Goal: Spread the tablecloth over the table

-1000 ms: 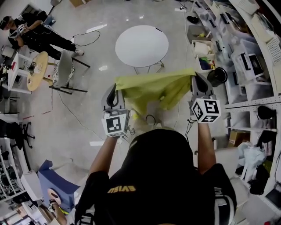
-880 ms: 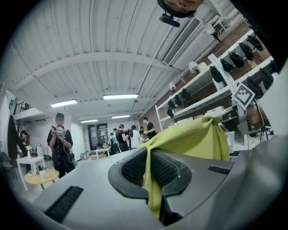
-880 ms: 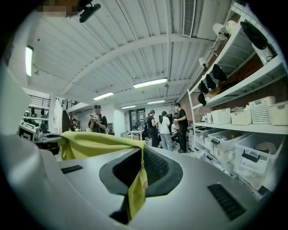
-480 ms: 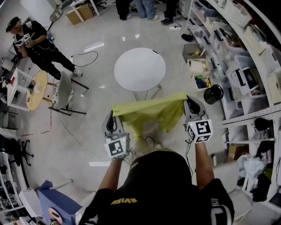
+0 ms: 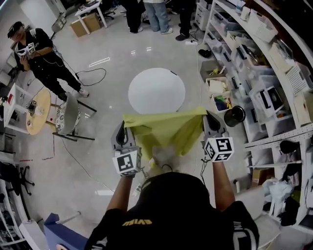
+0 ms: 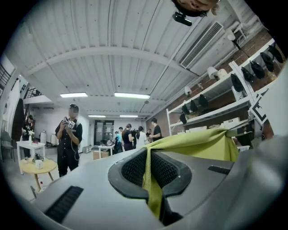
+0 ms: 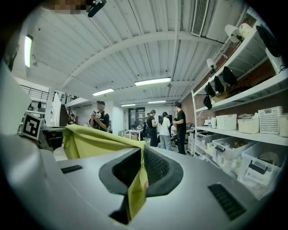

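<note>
A yellow-green tablecloth point(image 5: 166, 129) hangs stretched between my two grippers, its top edge taut and the rest drooping below. My left gripper point(image 5: 123, 129) is shut on its left corner, and the cloth point(image 6: 150, 177) runs out from between the jaws. My right gripper point(image 5: 207, 117) is shut on the right corner, where the cloth point(image 7: 135, 188) is pinched too. The round white table point(image 5: 156, 91) stands just beyond the cloth's top edge, ahead of both grippers, bare on top.
Shelves with bins and boxes point(image 5: 259, 73) line the right side. A black bucket point(image 5: 234, 115) stands by my right gripper. A chair point(image 5: 68, 114) and a small wooden table point(image 5: 36, 111) are at the left. People stand at the left point(image 5: 36, 51) and far back point(image 5: 156, 14). Cables lie on the floor.
Both grippers have moved forward with the cloth towards the round table, which now lies closer to the cloth's top edge. The grips have not changed.
</note>
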Demonstrator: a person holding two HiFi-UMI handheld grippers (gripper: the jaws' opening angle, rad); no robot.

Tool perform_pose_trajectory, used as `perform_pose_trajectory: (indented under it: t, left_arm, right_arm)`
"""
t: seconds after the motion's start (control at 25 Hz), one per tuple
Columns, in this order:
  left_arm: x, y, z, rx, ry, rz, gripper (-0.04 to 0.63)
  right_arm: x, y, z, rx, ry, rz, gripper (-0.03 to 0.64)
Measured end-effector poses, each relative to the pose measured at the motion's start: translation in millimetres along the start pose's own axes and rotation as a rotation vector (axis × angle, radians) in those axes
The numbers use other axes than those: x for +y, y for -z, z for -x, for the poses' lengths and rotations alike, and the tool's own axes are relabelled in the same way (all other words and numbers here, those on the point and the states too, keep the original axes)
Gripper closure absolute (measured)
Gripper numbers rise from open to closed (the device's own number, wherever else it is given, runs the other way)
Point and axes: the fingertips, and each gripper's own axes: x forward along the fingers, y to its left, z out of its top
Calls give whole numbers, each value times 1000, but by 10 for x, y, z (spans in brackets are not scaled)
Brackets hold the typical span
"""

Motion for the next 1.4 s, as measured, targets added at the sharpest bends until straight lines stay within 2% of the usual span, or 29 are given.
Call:
perform_pose_trajectory:
  t: [0.24,0.44,0.6,0.76,0.84,1.0,1.12,1.28,1.4]
  left_arm:
    - [505,-40,-465,0,49,18,571]
    - [840,66,-809,12,103,29,572]
    - [1085,115,-1082,2,155,29,571]
    - [1271,86,-1285,2,226,-12,572]
    - [1373,-22,-1442,-27,244,-24,571]
    - [1387,-173,-1690,-90,272,-39,571]
    - [1359,-145,-1885,-95,280,-55,571]
    - [1336,-155,-2159,-106,269,-51,571]
    - [1373,-198,-2370,-110,249,-89,571]
  right_arm:
    - [241,-289,-526,-8,52,3,600]
    - [410,-381,-884,-3,91,3,600]
    - [520,-394,-1179,-4,129,48,600]
    - [562,-365,-1397,-8,198,36,595]
    - [597,-397,-1503,-4,225,36,590]
    - [511,-387,-1625,43,300,40,565]
    - [387,-397,-1762,52,344,28,564]
    - [231,-453,-1978,37,372,17,565]
    - [123,-524,-2237,11,370,4,565]
